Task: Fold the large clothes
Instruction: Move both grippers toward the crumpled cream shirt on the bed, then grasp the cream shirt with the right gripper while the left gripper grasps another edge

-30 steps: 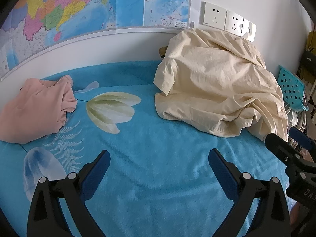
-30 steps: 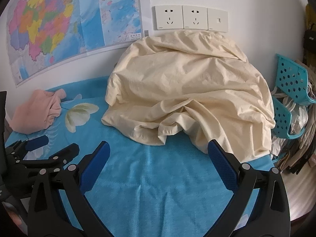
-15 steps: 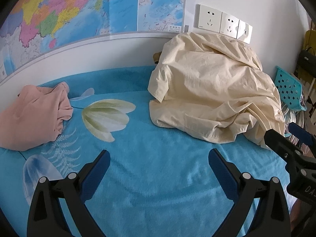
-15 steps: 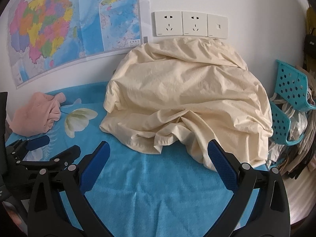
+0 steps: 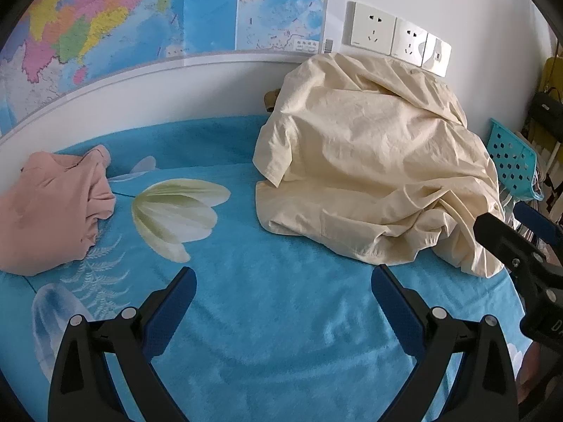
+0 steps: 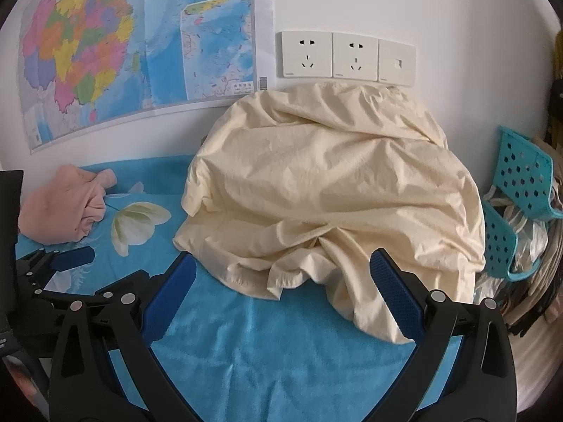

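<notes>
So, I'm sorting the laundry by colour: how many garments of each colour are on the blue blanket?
Cream garment: 1, a crumpled heap
Pink garment: 1, bunched up
Total: 2, both unfolded, neither held by a gripper

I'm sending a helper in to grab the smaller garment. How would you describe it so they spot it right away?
Start at the colourful wall map above the blue flower-print bed cover. Below the map's left end, by the white flower print, lies a crumpled pink garment. It is far smaller and flatter than the big cream-coloured cloth heap piled under the white wall sockets.
</notes>
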`<state>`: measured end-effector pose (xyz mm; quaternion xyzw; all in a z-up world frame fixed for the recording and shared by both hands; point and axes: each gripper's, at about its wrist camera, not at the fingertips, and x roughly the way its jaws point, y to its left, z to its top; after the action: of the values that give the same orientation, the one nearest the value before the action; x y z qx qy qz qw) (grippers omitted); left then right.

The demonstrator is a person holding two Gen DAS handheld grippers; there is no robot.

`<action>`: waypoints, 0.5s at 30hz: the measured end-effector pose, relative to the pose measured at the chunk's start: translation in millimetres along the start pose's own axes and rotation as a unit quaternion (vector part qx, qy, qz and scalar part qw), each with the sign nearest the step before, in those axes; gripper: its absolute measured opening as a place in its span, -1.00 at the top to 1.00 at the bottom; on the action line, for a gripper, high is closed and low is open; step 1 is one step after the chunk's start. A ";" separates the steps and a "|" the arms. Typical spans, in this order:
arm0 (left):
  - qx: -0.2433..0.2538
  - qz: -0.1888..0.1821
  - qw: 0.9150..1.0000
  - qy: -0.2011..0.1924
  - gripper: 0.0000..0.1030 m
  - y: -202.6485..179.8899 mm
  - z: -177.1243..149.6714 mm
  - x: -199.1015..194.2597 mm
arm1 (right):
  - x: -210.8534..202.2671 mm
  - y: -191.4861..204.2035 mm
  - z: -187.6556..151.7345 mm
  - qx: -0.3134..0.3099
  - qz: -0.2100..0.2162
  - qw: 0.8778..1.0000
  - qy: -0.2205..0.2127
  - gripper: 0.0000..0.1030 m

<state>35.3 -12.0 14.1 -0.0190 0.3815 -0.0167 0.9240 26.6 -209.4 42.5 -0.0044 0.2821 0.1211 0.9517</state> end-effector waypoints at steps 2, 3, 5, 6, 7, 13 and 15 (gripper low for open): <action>-0.006 -0.003 1.000 0.005 -0.88 0.0 3.1 5.7 | 5.4 -2.8 2.6 0.001 0.000 1.000 0.005 -0.89; -0.007 -0.002 1.000 0.009 -0.88 -0.3 5.3 10.2 | 8.1 -4.4 3.9 0.001 0.003 1.000 0.007 -0.89; -0.012 -0.005 1.000 0.019 -0.88 -0.6 8.6 18.4 | 14.7 -6.9 7.9 -0.004 -0.001 1.000 0.011 -0.90; -0.015 -0.012 0.999 0.028 -0.88 -0.5 10.7 24.2 | 18.8 -7.2 11.4 -0.016 -0.007 1.000 0.011 -0.90; -0.016 -0.013 0.999 0.034 -0.88 -0.3 12.6 28.5 | 22.8 -7.1 15.6 -0.029 -0.012 0.999 0.010 -0.89; -0.035 -0.011 0.997 0.067 -0.88 6.7 26.6 59.5 | 61.1 -15.2 63.6 -0.093 -0.024 0.995 0.000 -0.89; -0.039 -0.006 0.996 0.074 -0.88 8.9 29.2 69.1 | 81.7 -19.3 83.2 -0.103 -0.026 0.994 0.007 -0.89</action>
<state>104.9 -5.7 -14.3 -0.0557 0.4494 -0.0088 0.8916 142.0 -203.2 67.4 -0.1105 0.2746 0.1250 0.9470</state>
